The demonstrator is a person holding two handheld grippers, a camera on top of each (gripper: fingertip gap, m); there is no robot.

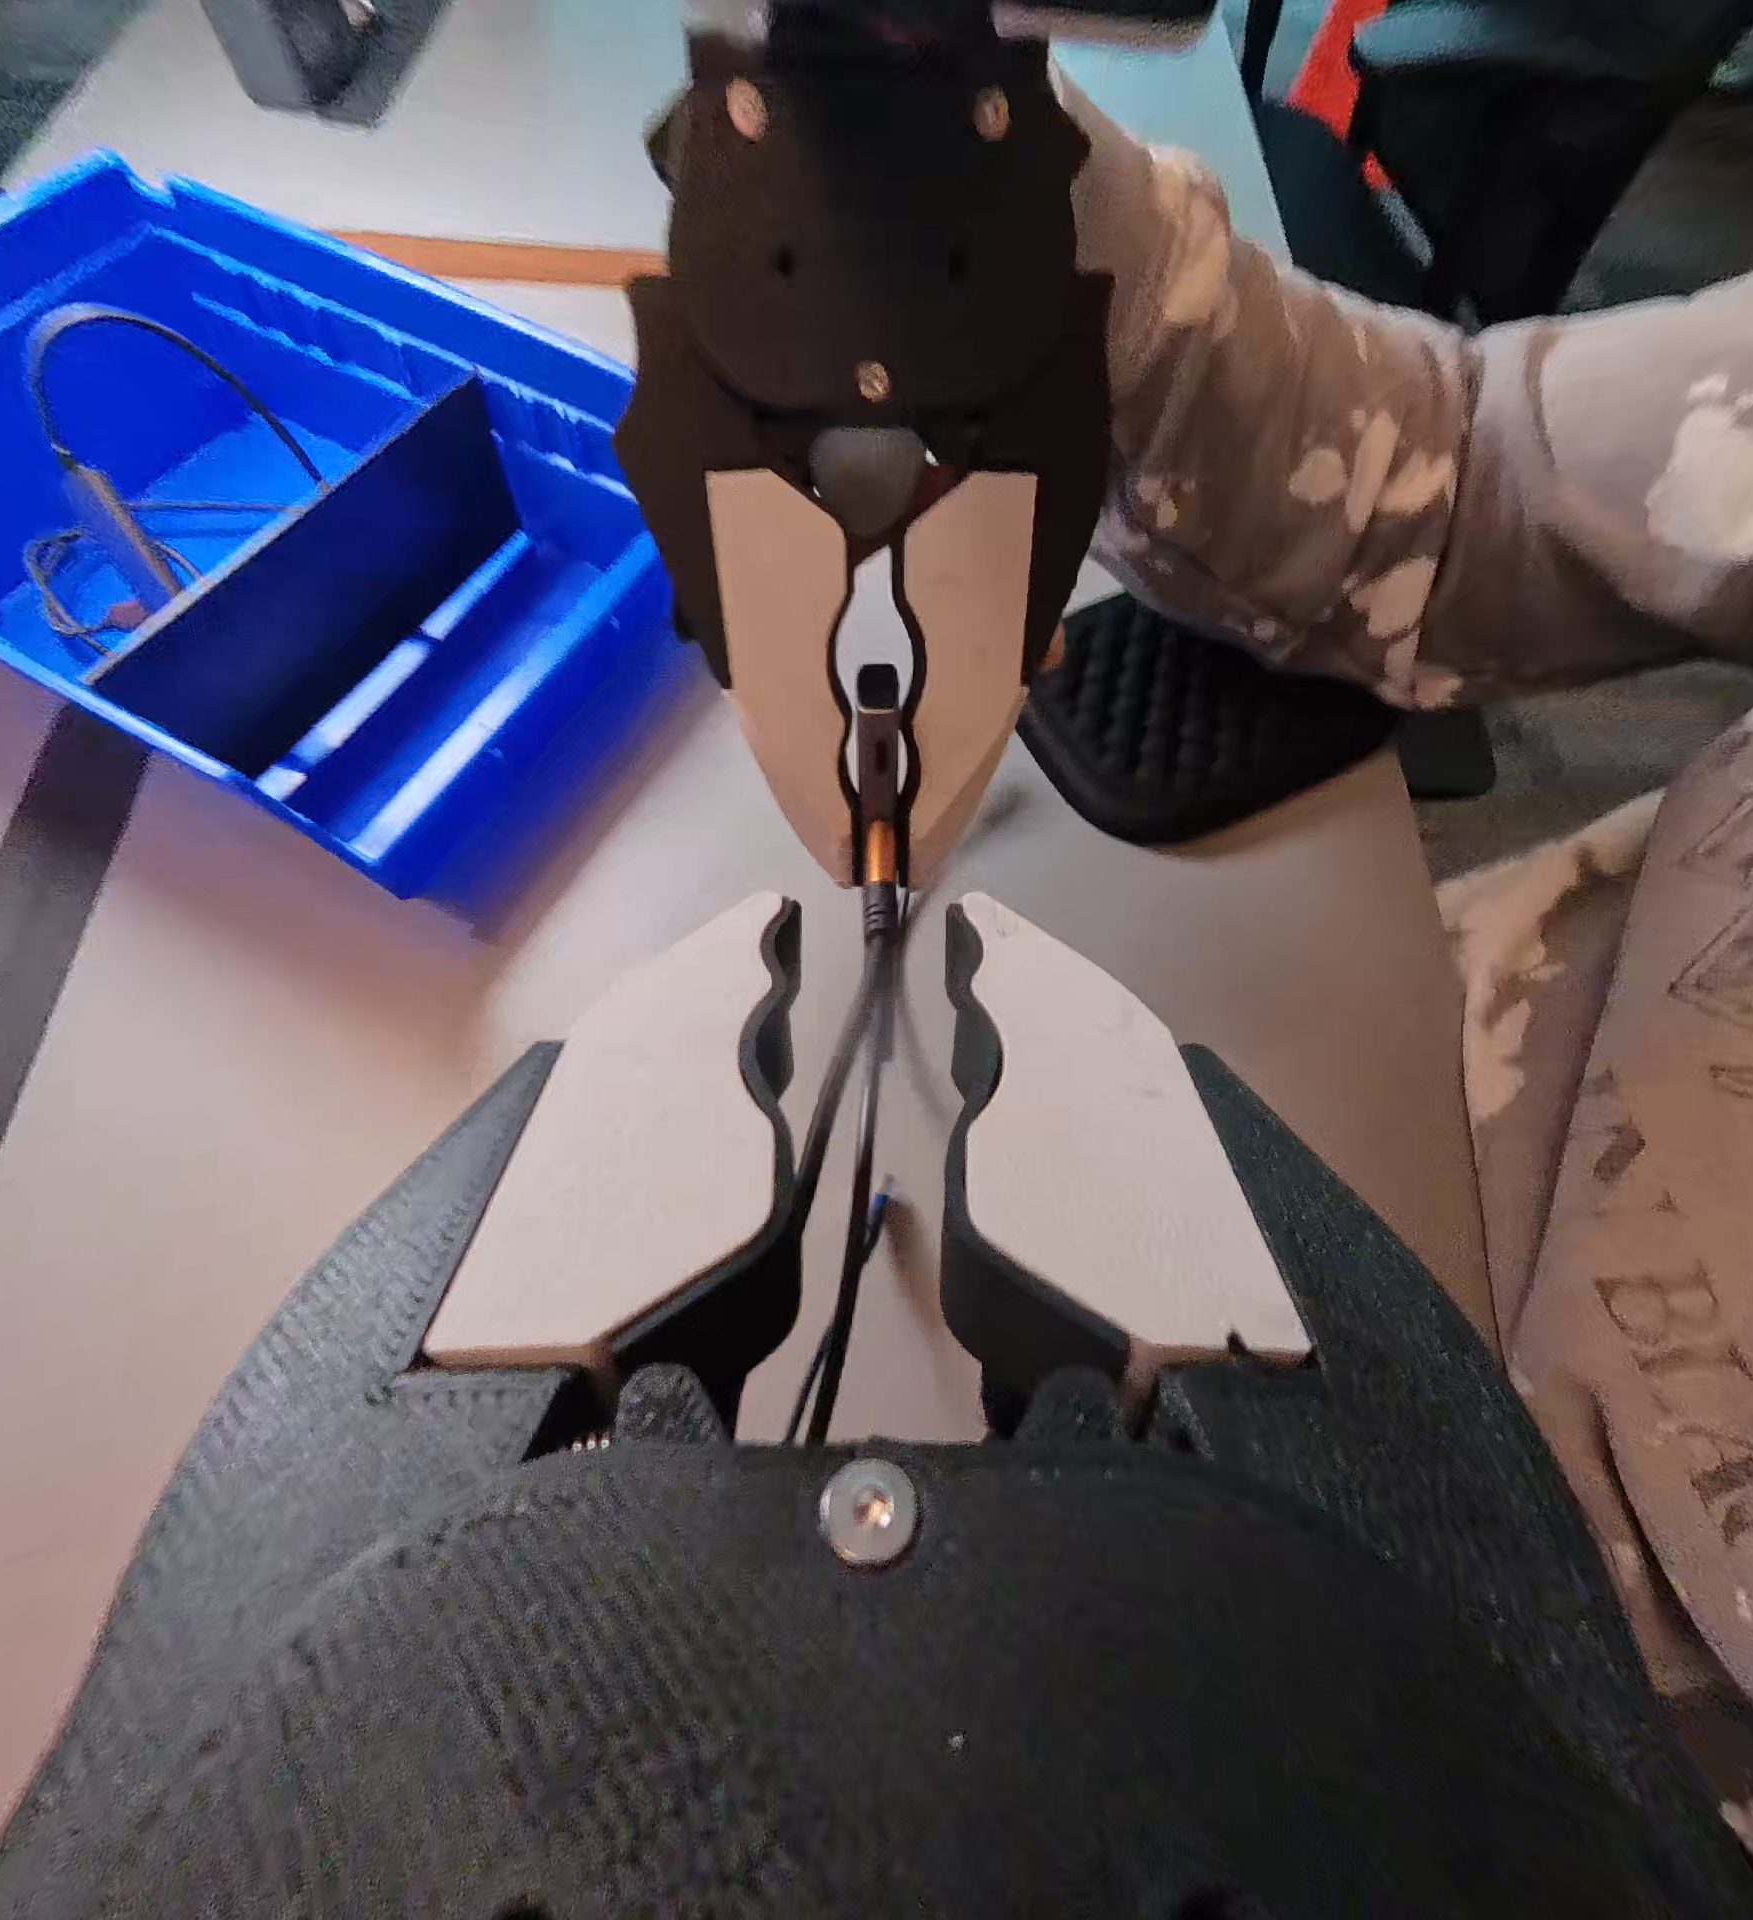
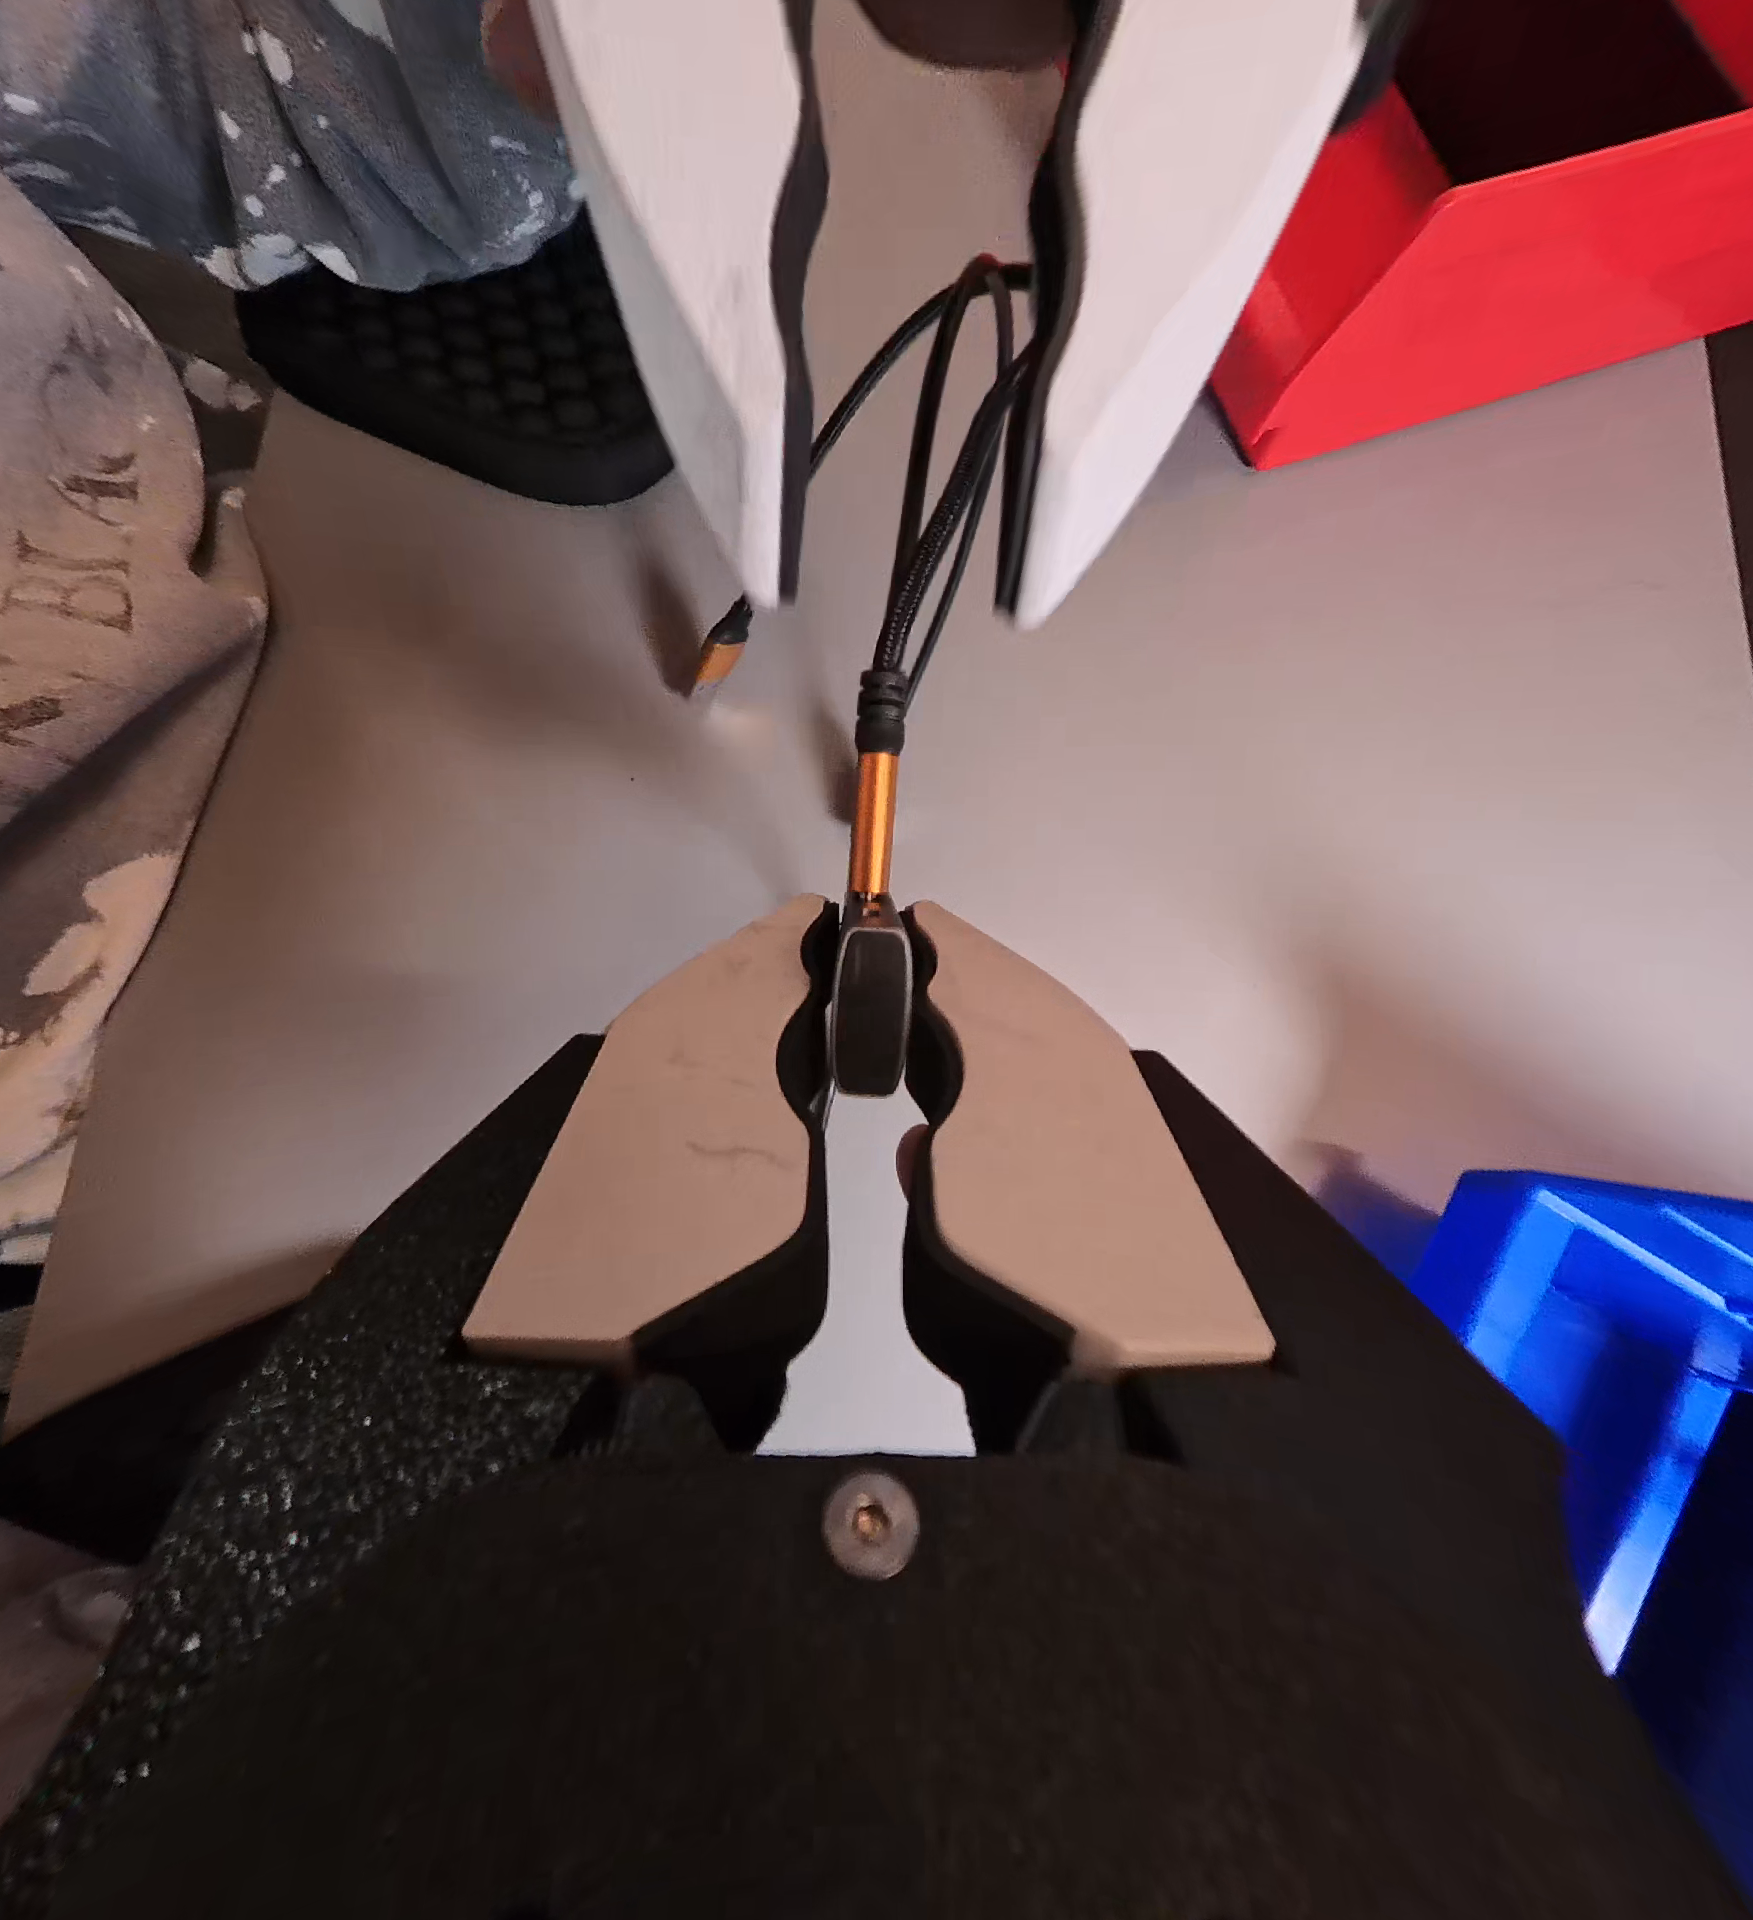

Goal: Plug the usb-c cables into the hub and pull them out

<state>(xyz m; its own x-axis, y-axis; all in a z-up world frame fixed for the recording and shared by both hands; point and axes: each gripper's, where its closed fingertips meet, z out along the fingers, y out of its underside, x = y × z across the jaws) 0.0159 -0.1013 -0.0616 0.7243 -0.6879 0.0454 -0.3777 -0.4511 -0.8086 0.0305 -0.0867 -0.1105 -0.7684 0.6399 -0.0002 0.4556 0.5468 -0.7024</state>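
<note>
From my remote station I recorded the right gripper (image 2: 872,909) clenched on a small dark hub (image 2: 872,1023), which sat pinched between its tan fingers (image 2: 685,1132). An orange-collared plug (image 2: 872,831) was seated in the forward end of the hub, with its black braided cable (image 2: 929,551) running away toward the left gripper (image 1: 872,909). In the left wrist view that same hub (image 1: 877,727) showed between the opposing fingers, the orange collar (image 1: 877,852) at their tips.

The left gripper stood released, its fingers apart on either side of the black cables (image 1: 841,1091), which passed through the gap without being pinched. A second orange plug (image 2: 724,652) hung loose beside the left gripper's finger (image 2: 695,312), above the pale table (image 2: 1267,779); I could not tell whether it touched the surface.

A blue bin (image 1: 259,499) sat on the table to the left in the left wrist view, with a thin black lead (image 1: 176,343) coiled in one compartment. A red box (image 2: 1474,281) stood at the far right of the right wrist view. A patterned sleeve (image 1: 1423,468) extended behind the right gripper.
</note>
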